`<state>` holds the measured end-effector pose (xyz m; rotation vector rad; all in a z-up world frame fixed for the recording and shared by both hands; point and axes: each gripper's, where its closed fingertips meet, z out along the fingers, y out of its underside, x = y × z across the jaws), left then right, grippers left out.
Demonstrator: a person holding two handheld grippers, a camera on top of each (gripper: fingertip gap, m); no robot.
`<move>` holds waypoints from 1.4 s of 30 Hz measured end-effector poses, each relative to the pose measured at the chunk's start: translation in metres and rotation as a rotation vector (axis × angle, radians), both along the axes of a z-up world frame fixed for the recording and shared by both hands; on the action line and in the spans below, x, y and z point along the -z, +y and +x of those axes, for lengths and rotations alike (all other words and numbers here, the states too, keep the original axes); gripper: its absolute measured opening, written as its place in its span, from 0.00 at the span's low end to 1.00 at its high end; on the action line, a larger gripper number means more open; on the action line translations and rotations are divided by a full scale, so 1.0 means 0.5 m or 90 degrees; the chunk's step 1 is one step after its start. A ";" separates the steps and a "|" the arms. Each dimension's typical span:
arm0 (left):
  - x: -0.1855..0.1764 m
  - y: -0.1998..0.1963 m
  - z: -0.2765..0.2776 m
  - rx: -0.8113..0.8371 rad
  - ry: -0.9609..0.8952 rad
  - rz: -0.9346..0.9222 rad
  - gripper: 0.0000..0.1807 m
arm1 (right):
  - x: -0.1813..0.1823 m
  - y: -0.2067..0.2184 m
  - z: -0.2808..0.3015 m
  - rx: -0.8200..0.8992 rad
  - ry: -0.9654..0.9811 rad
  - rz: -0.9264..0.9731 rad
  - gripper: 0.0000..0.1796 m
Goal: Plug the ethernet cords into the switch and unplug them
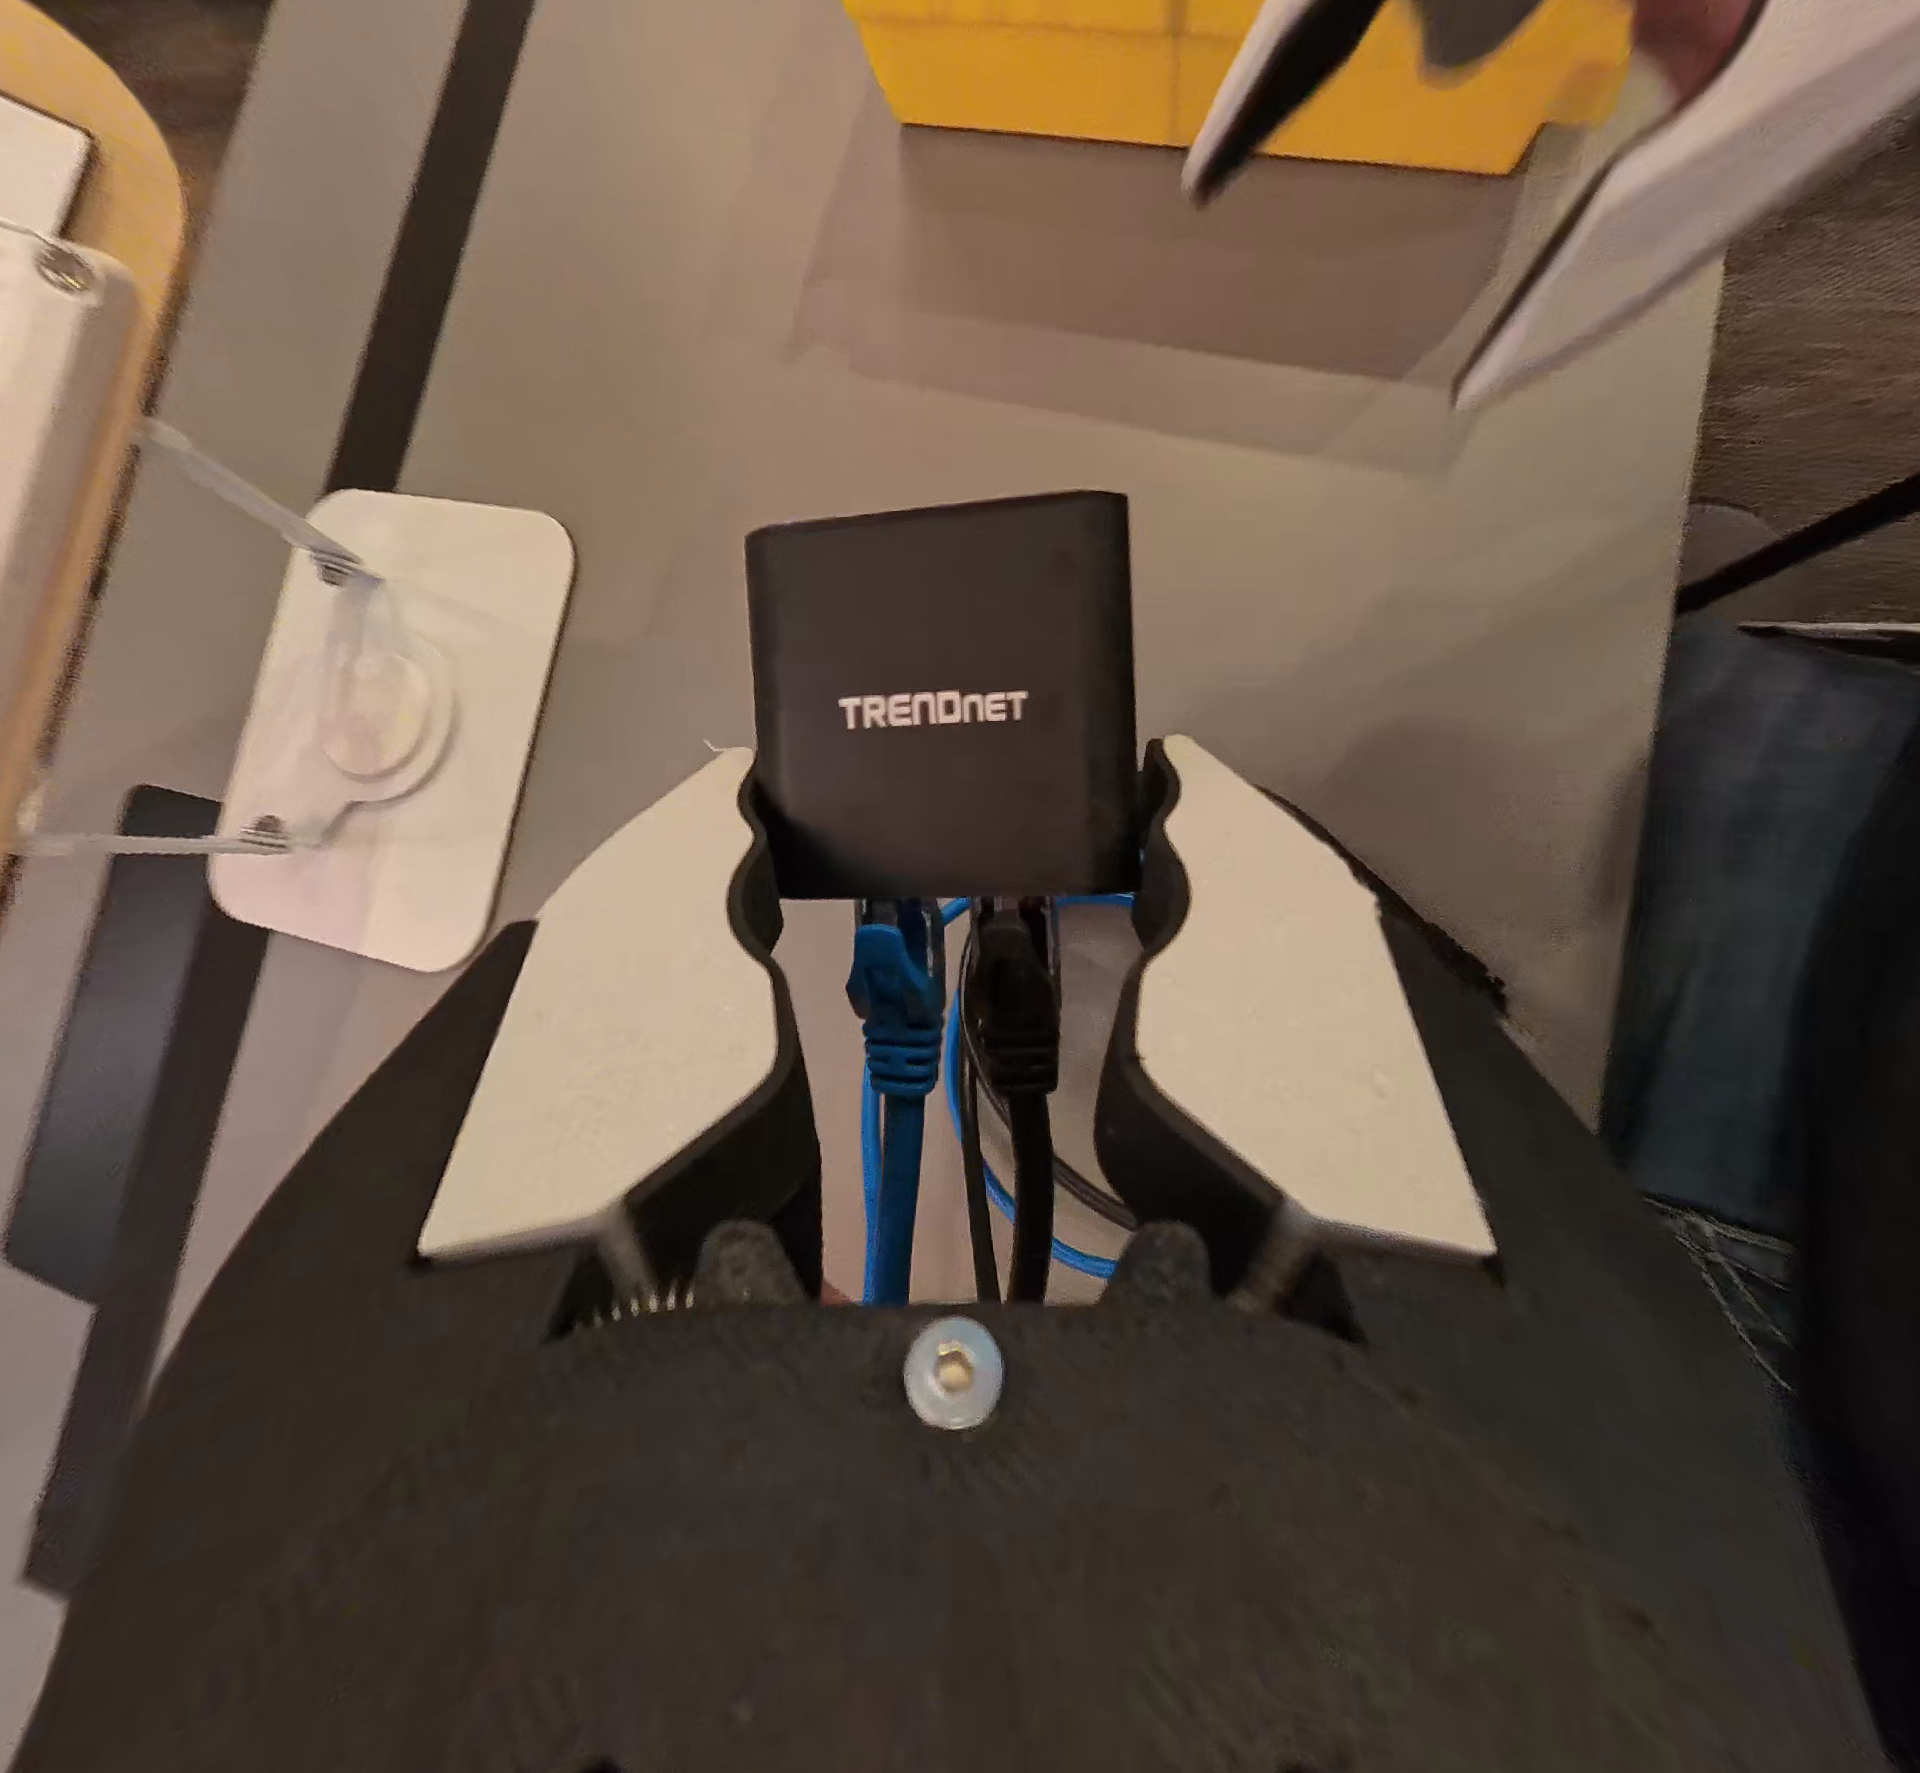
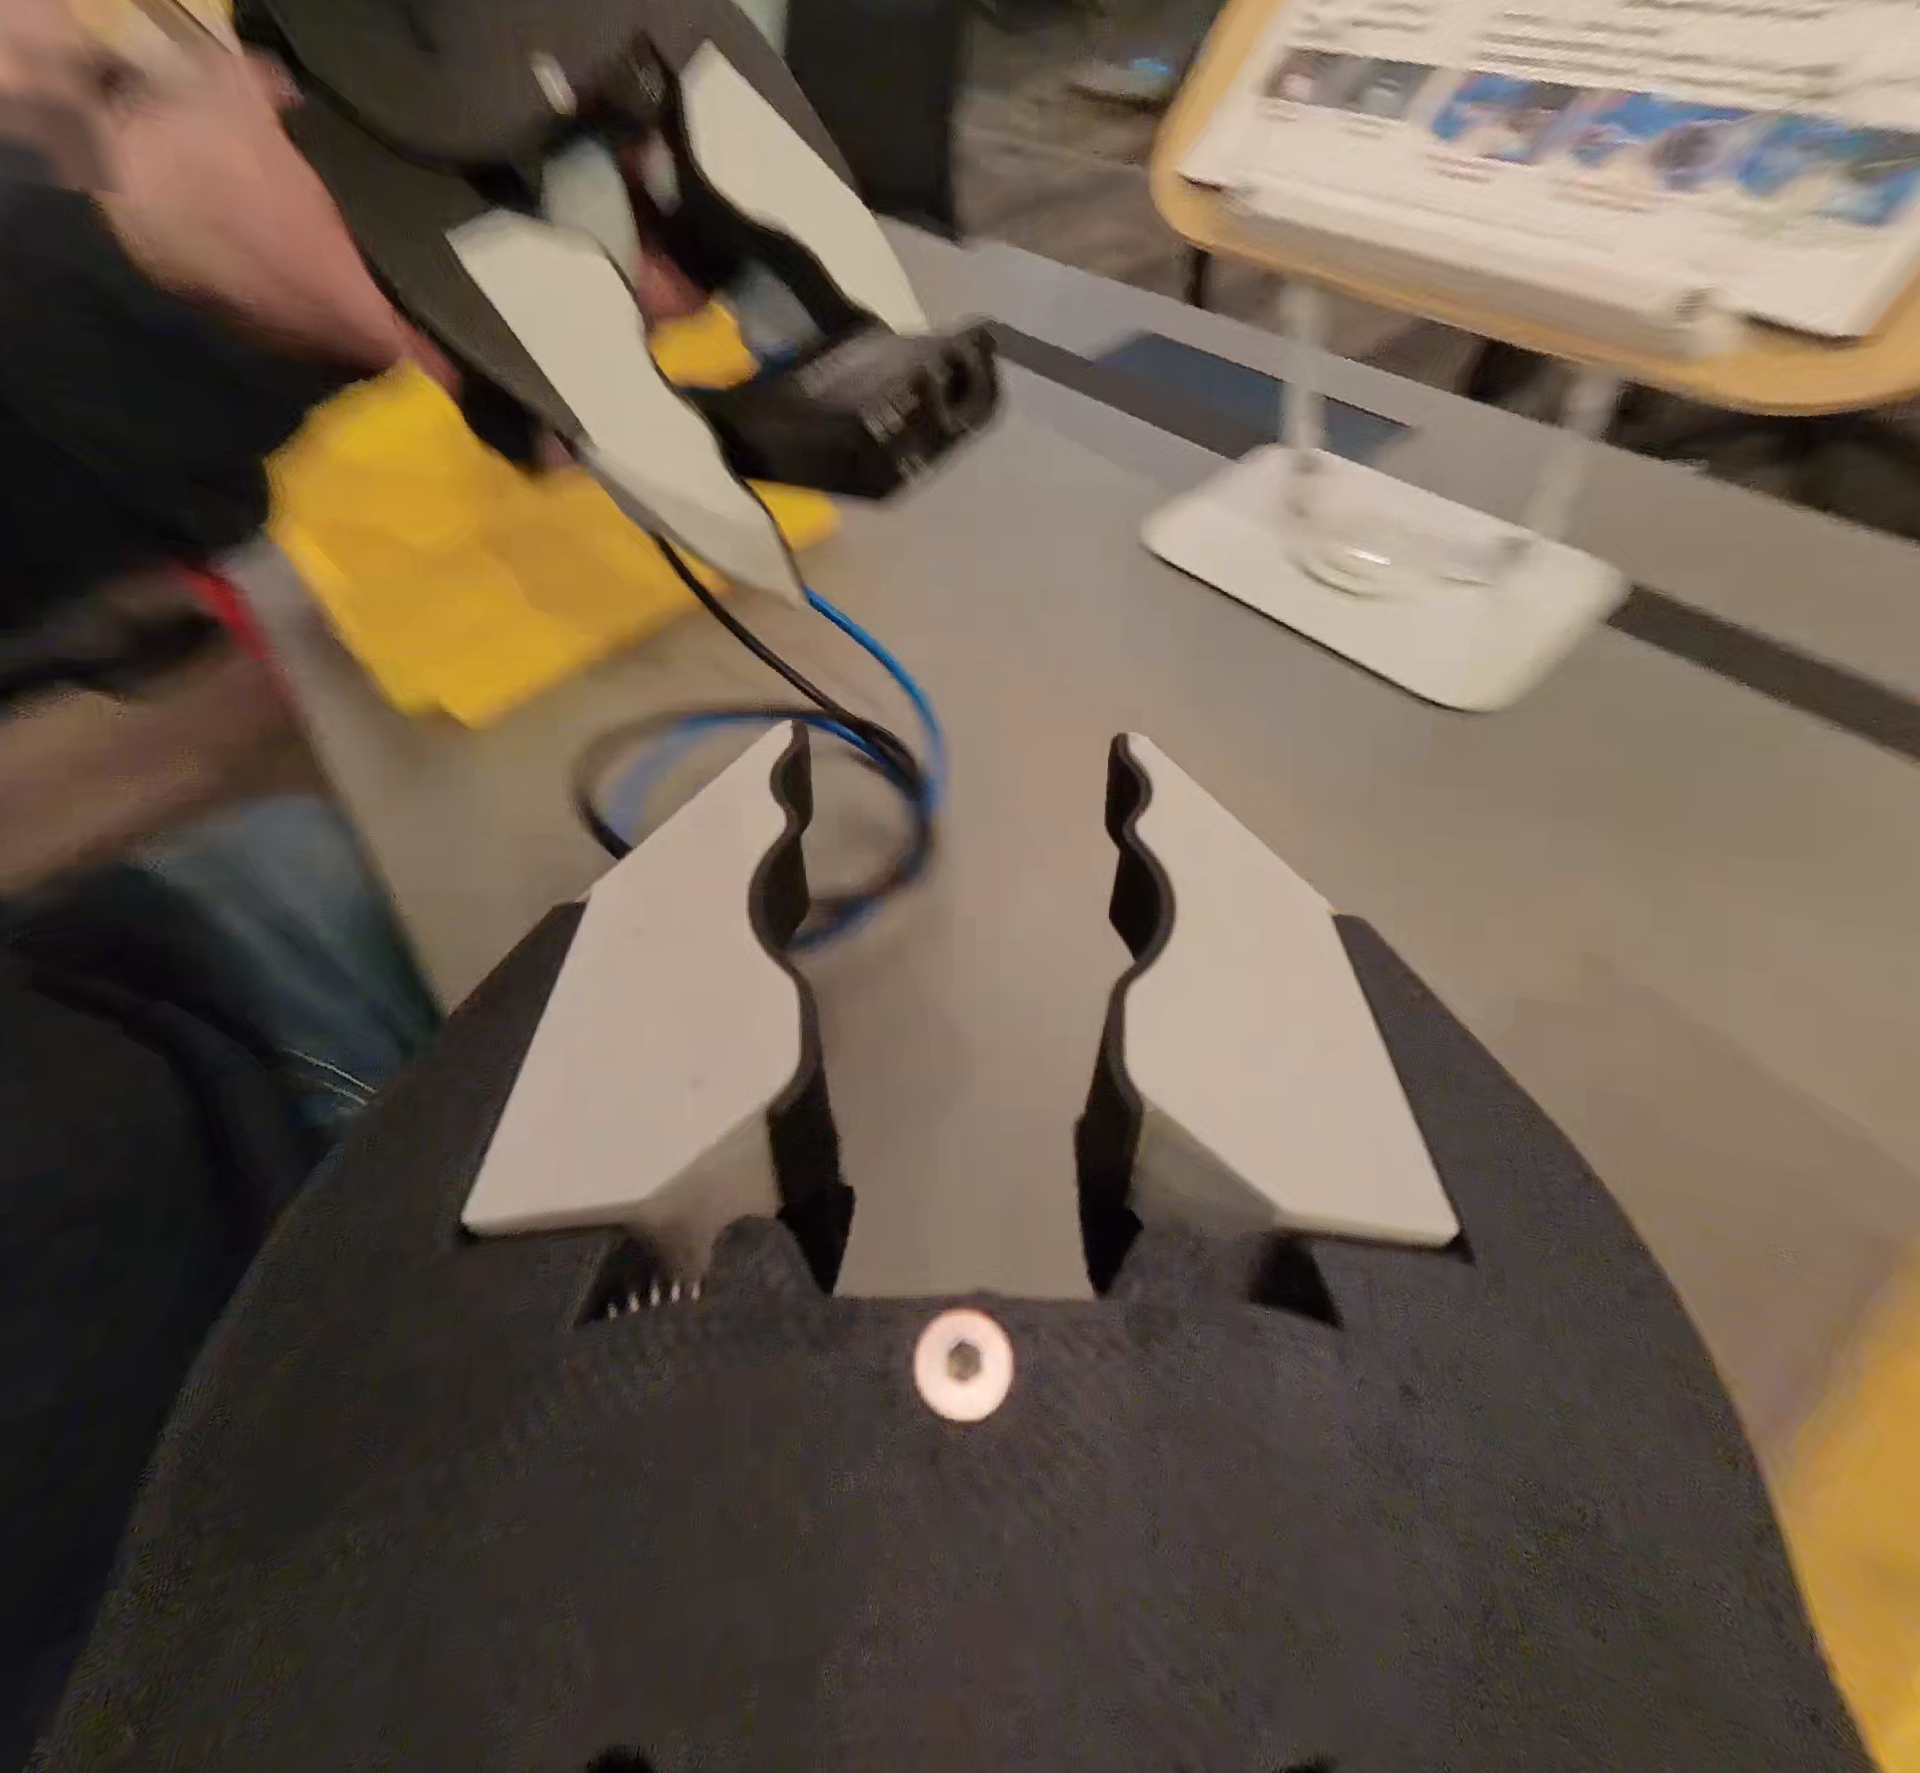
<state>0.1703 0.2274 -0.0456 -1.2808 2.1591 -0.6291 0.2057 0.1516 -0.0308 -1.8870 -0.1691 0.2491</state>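
A white stand (image 1: 395, 736) with a clear post sat at the left of the grey table (image 1: 644, 352), carrying a tilted board; it seemed to be display furniture rather than part of the job. The left gripper (image 1: 948, 819) pinched the switch (image 1: 940, 684) by its two sides near the port end, lifted clear of the table, probably so the box would stay braced while plugs were pulled. The switch was a small black box with rounded edges and white lettering on top, its ports facing back toward the gripper. A blue cord (image 1: 891, 996) and a black cord (image 1: 1013, 996) were both seated in it side by side, hanging down between the fingers and looping together on the table below. Behind the switch stood a yellow bin (image 1: 1039, 9). At the right, the right gripper (image 2: 956, 757) hung spread and empty above the table, near the cord loop, and was judged to be free for taking a plug. Both cords being in, unplugging looked like the step ahead.
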 end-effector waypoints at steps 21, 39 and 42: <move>-0.032 -0.048 -0.064 0.114 0.004 0.089 0.33 | 0.051 0.061 -0.158 -0.433 0.036 -0.203 0.13; -0.029 -0.007 -0.059 -0.040 -0.077 -0.333 0.13 | 0.029 0.094 -0.123 -0.297 -0.123 -0.130 0.39; -0.057 0.005 -0.043 -0.092 -0.159 -0.408 0.13 | 0.076 0.100 -0.145 -0.240 -0.130 -0.117 0.40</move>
